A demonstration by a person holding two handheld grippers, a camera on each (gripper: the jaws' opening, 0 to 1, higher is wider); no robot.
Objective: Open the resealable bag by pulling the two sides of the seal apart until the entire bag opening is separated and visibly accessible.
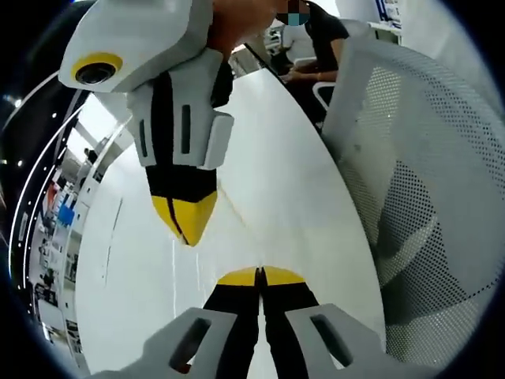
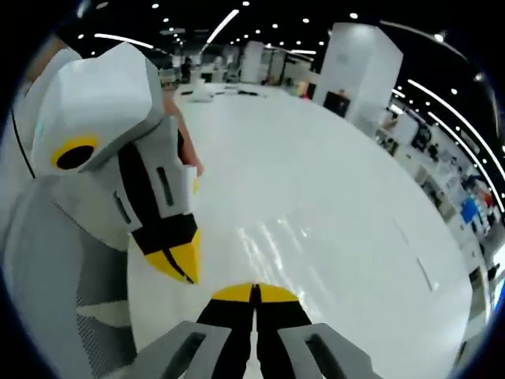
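Grippers face tip to tip above white desk: left gripper jaws together, right gripper jaws together. Clear bag film between tips, barely discernible. Judged step: seal pinched both sides; next, pull apart.

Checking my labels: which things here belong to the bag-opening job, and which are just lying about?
Job:
- left gripper, jaws shut
- right gripper, jaws shut, tip close to the left one
- the bag: too clear to make out for sure

Lying about:
- white table
- mesh chair
- seated person at the far end
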